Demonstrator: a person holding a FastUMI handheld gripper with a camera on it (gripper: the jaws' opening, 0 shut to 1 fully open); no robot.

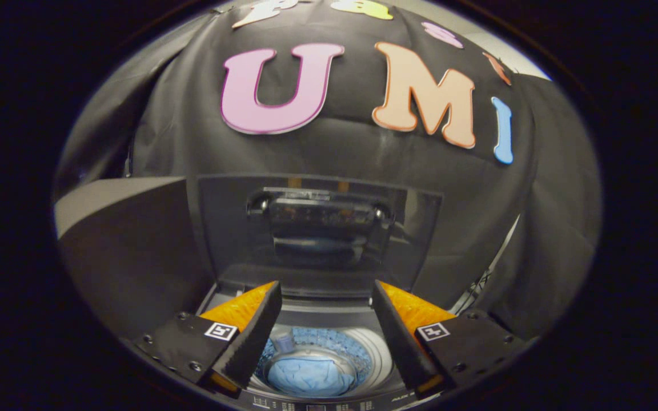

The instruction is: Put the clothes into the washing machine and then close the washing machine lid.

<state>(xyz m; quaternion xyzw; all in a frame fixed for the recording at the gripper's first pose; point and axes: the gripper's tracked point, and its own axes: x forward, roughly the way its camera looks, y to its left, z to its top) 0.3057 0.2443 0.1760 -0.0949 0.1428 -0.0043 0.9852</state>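
Your claw (326, 319) hangs released, fingers spread wide over the washing machine (329, 342) drum. Between them, down in the tub, lies the blue clothes (310, 375) bundle, partly hidden by the fingers. Beyond stands the raised lid (317, 228). Control-panel print is too small to read.

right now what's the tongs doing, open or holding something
Tongs: open, holding nothing, fingers spread above the washing machine tub, with the blue cloth lying inside below them and the lid up.
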